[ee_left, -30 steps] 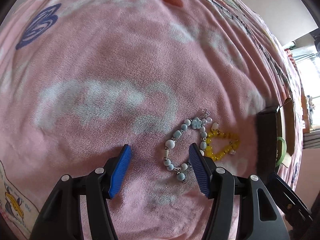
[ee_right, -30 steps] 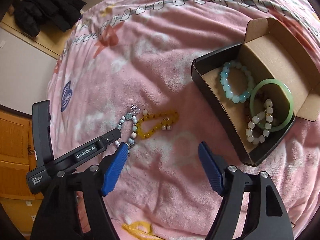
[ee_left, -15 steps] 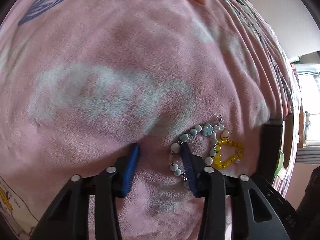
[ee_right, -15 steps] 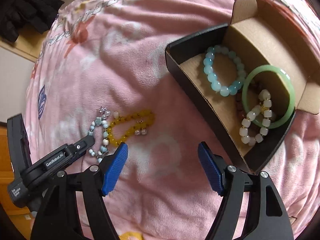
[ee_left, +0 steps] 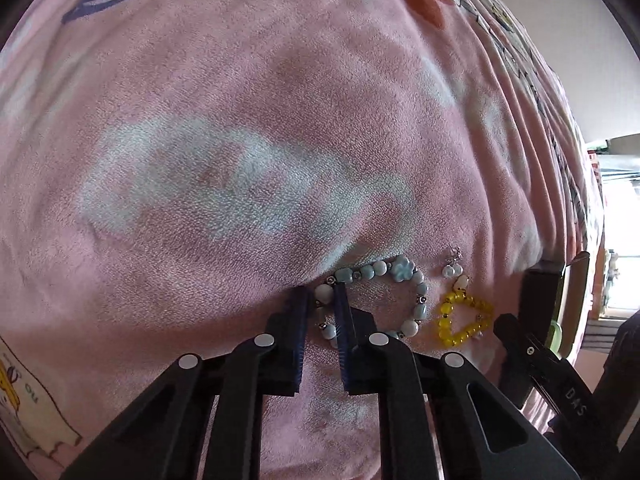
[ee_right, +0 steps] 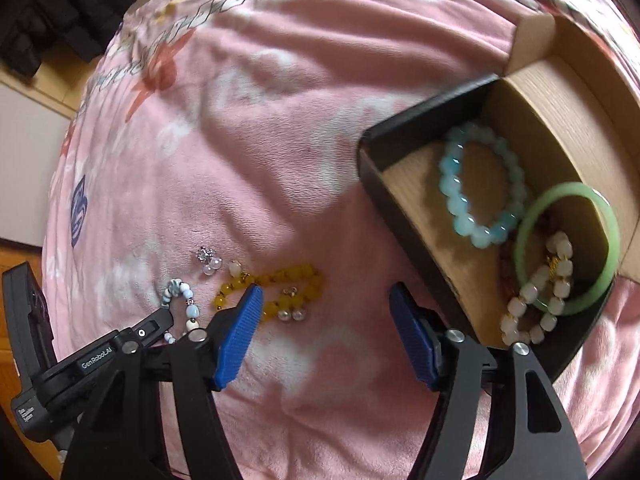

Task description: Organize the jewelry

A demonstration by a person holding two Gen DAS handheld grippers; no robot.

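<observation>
My left gripper (ee_left: 322, 304) is shut on the near-left side of a blue-and-white bead bracelet (ee_left: 416, 294) that lies on the pink blanket; the bracelet also shows in the right wrist view (ee_right: 188, 312). A yellow bead bracelet (ee_left: 460, 320) lies just to its right, also seen in the right wrist view (ee_right: 280, 292). A small pearl earring (ee_right: 208, 260) lies beside them. My right gripper (ee_right: 324, 316) is open and empty, above the blanket between the yellow bracelet and the box (ee_right: 404, 216).
The black cardboard box holds an aqua bead bracelet (ee_right: 480, 192), a green bangle (ee_right: 560, 248) and a white bead bracelet (ee_right: 540, 292). The pink blanket (ee_left: 240, 160) covers the bed. Dark clothes (ee_right: 52, 12) lie at the far left.
My left gripper moved forward and down and closed its jaws on the blue-and-white bracelet. My right gripper moved closer to the yellow bracelet and the box, still open.
</observation>
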